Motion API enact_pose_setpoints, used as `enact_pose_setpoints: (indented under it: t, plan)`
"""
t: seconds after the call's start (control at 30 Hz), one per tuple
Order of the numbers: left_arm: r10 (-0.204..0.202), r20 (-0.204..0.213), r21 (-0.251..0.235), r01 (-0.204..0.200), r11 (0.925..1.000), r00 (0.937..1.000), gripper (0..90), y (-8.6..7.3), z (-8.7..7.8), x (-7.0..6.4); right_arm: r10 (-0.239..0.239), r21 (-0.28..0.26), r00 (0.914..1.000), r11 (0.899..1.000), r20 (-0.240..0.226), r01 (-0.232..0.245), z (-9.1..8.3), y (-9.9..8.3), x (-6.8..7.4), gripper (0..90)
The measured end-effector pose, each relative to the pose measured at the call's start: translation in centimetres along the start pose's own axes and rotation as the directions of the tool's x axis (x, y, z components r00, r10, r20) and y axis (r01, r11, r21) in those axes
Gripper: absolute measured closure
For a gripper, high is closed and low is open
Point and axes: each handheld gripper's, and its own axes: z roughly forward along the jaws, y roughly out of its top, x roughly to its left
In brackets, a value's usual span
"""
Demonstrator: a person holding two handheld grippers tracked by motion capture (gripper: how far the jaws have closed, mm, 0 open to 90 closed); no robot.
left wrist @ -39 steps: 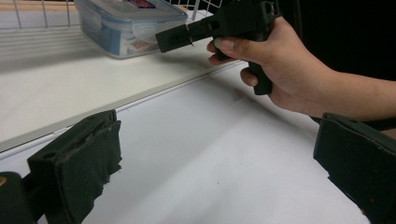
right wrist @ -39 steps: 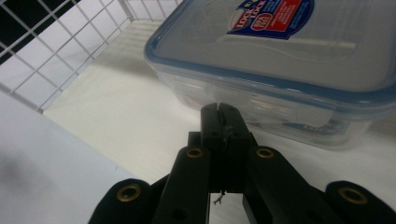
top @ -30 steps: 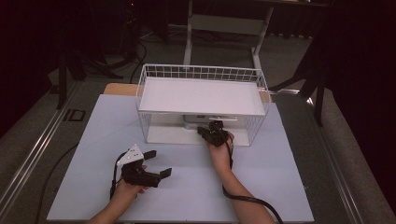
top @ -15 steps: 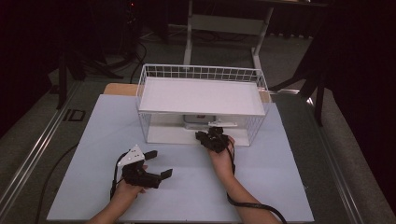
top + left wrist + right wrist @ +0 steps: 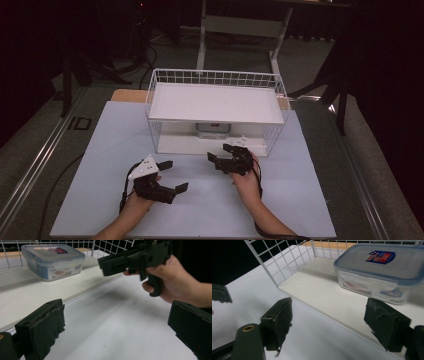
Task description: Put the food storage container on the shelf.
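A clear lidded plastic container point(image 5: 213, 130) with a red-and-blue label sits on the bottom board of a white wire rack point(image 5: 216, 76), under its upper shelf. In the right gripper view the container point(image 5: 382, 272) lies just ahead, and my right gripper point(image 5: 332, 317) stands open and empty over the board's front edge. From above, the right gripper point(image 5: 219, 151) hovers just in front of the rack. My left gripper point(image 5: 175, 175) rests open and empty on the table to the left. Its own view has the left gripper point(image 5: 116, 315), the right gripper point(image 5: 135, 257) in a hand, and the container point(image 5: 53, 261).
The rack stands at the back middle of a white tabletop point(image 5: 310, 200). Its upper shelf point(image 5: 215, 102) is a bare white board with wire walls around it. Dark floor, table legs and cables lie beyond the table's far edge.
My right gripper has drawn back from the rack's lower opening toward the person, still open and empty. The left gripper has hardly moved.
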Motion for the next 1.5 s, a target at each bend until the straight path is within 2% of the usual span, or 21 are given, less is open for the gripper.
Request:
enact_pose_setpoints:
  t: [0.13, 0.17, 0.23, 0.37, 0.47, 0.53, 0.77, 0.93, 1.1, 1.13, 1.3, 1.5]
  plan:
    - [0.016, 0.006, 0.001, -0.016, 0.9999, 0.9999, 1.7, 0.8, -0.3, -0.2, -0.023, -0.007, 0.9997, 1.000, 0.010, 0.023, -1.2, -0.1, 0.3, 18.7]
    - [0.017, 0.015, -0.014, -0.017, 0.9998, 0.9997, 1.7, 1.2, -0.5, -0.3, -0.021, -0.015, 0.9998, 1.000, 0.003, 0.021, -1.4, -0.1, 0.2, 18.8]
    - [0.020, 0.017, -0.011, -0.020, 0.9997, 0.9997, 1.7, 1.4, -0.6, -0.4, -0.027, -0.018, 0.9996, 0.999, -0.006, 0.027, -2.4, 0.2, 0.2, 17.7]
    - [0.028, 0.022, -0.010, -0.028, 0.9996, 0.9994, 1.7, 1.7, -0.7, -0.5, -0.043, -0.012, 0.9991, 0.999, 0.007, 0.043, -3.7, 0.3, 0.2, 16.8]
    - [0.024, 0.034, -0.014, -0.024, 0.9996, 0.9991, 1.7, 1.7, -0.9, -0.6, -0.042, -0.021, 0.9991, 0.999, -0.002, 0.042, -4.2, 0.2, 0.2, 16.8]
    - [0.022, 0.038, -0.013, -0.022, 0.9997, 0.9990, 1.8, 1.7, -1.0, -0.7, -0.053, -0.021, 0.9985, 0.998, 0.009, 0.054, -4.7, 0.0, 0.3, 16.8]
    - [0.024, 0.046, -0.015, -0.023, 0.9996, 0.9987, 1.8, 1.4, -1.6, -0.6, -0.075, -0.033, 0.9972, 0.997, -0.007, 0.075, -6.1, -1.2, 0.5, 17.1]
    - [0.031, 0.031, -0.012, -0.031, 0.9995, 0.9990, 1.7, 1.1, -2.6, -0.6, -0.100, -0.039, 0.9948, 0.994, -0.019, 0.100, -7.5, -1.7, 0.6, 17.4]
    - [0.040, 0.024, -0.012, -0.040, 0.9991, 0.9989, 1.7, 0.9, -3.4, -0.7, -0.103, -0.043, 0.9941, 0.994, -0.033, 0.102, -8.7, -2.0, 0.6, 17.4]
    - [0.040, 0.020, -0.009, -0.039, 0.9992, 0.9990, 1.7, 0.9, -3.6, -0.8, -0.115, -0.041, 0.9931, 0.993, -0.024, 0.114, -9.0, -2.1, 0.6, 17.4]
    - [0.027, 0.010, -0.020, -0.026, 0.9994, 0.9996, 1.7, 0.7, -4.7, -0.7, -0.098, -0.044, 0.9945, 0.994, -0.038, 0.096, -10.3, -2.7, 0.4, 17.4]
    - [0.018, -0.012, -0.018, -0.018, 0.9997, 0.9998, 1.7, 0.2, -5.7, -0.4, -0.119, -0.034, 0.9919, 0.992, -0.044, 0.118, -11.8, -3.5, 0.1, 17.4]
